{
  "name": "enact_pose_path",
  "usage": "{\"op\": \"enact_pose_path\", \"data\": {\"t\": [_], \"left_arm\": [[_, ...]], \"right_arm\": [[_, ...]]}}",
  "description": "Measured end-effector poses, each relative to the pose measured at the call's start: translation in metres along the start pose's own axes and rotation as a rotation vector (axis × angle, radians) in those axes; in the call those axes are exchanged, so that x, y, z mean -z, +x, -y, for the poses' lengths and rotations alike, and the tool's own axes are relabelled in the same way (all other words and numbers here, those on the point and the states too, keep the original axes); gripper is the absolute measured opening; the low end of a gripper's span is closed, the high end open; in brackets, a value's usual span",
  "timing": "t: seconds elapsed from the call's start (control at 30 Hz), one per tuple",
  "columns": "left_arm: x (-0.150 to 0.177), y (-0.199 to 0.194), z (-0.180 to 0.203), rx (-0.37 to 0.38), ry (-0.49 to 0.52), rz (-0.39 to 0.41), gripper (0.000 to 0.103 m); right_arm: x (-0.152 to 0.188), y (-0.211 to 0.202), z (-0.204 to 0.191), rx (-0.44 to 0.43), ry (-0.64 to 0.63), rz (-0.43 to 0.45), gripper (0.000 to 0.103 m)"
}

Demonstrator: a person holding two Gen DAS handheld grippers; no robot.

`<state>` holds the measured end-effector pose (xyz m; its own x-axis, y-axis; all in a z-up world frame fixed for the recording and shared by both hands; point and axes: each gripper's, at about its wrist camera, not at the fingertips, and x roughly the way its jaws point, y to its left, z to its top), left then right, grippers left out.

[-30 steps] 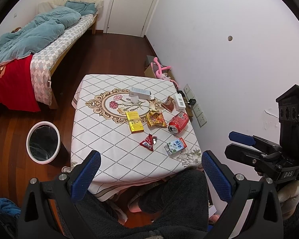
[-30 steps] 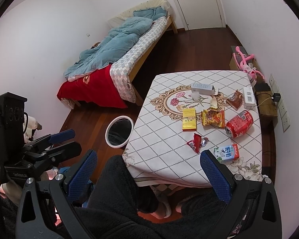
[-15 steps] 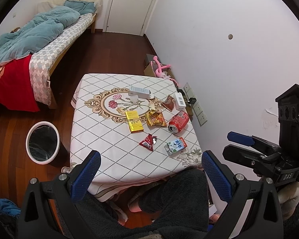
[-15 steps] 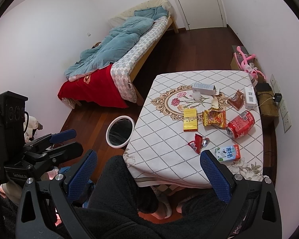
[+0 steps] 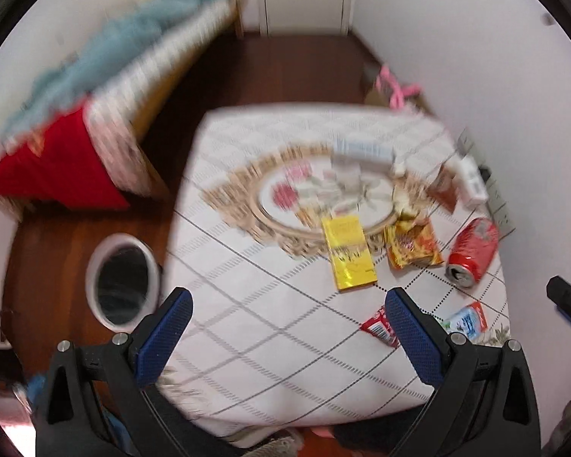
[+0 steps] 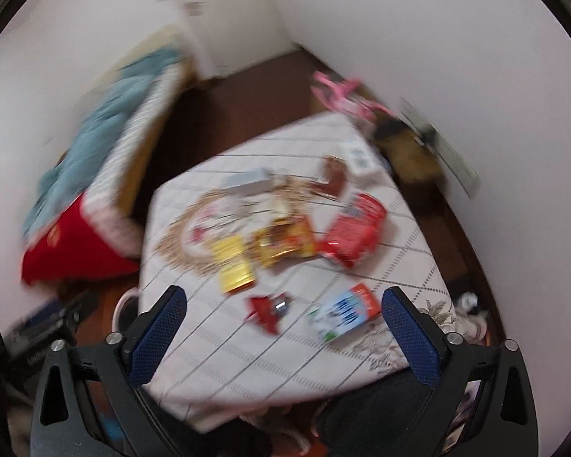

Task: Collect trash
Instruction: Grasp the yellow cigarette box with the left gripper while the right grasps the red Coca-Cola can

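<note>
Fingers [image 6: 411, 337] of both grippers gape wide, empty; best approach low over the milk carton [image 6: 344, 314] near the tabletop [image 6: 270, 373] edge, square before closing.

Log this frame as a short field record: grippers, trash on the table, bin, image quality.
left gripper: open, empty, above the table's near edge
right gripper: open, empty
table: white diamond-pattern tablecloth
trash: yellow flat packet, orange snack bag, red soda can on its side, small red wrapper, blue-white milk carton
bin: white round wastebasket on floor, left of table
image: motion-blurred
</note>
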<state>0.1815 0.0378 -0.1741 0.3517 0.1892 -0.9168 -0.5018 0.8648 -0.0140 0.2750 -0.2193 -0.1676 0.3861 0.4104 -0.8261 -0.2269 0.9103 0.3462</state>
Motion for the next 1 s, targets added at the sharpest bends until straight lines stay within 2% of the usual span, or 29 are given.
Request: {"op": "enact_pose_path", "data": {"t": [0.07,0.2,0.37,0.4,0.5,0.67,0.73,0.9,1.0], "left_arm": [[-0.008,0.037,0.008,0.023,-0.021,-0.080,0.103],[-0.026,0.107,0.035,0.070,-0.044,-0.224,0.102],[-0.038,0.163,0.055,0.109,-0.045,-0.326,0.091],[-0.039,0.170,0.057,0.099,-0.040,-0.336,0.083],[-0.040,0.182,0.061,0.084,-0.036,-0.350,0.075],[-0.040,0.178,0.067,0.047,-0.001,-0.305,0.067],[-0.042,0.182,0.074,0.019,0.025,-0.293,0.056],[-0.035,0.186,0.074,0.000,0.064,-0.259,0.054],[-0.030,0.171,0.069,-0.009,0.081,-0.227,0.054]], "right_arm": [[-0.016,0.041,0.022,0.012,0.086,-0.063,0.083],[-0.039,0.101,0.051,0.070,0.179,-0.127,0.084],[-0.056,0.160,0.069,0.116,0.241,-0.192,0.084],[-0.057,0.169,0.070,0.118,0.248,-0.202,0.084],[-0.061,0.189,0.073,0.131,0.257,-0.230,0.084],[-0.061,0.212,0.078,0.162,0.268,-0.262,0.084],[-0.059,0.220,0.079,0.171,0.268,-0.277,0.084],[-0.055,0.223,0.075,0.191,0.221,-0.274,0.079],[-0.051,0.217,0.072,0.189,0.203,-0.273,0.079]]}}
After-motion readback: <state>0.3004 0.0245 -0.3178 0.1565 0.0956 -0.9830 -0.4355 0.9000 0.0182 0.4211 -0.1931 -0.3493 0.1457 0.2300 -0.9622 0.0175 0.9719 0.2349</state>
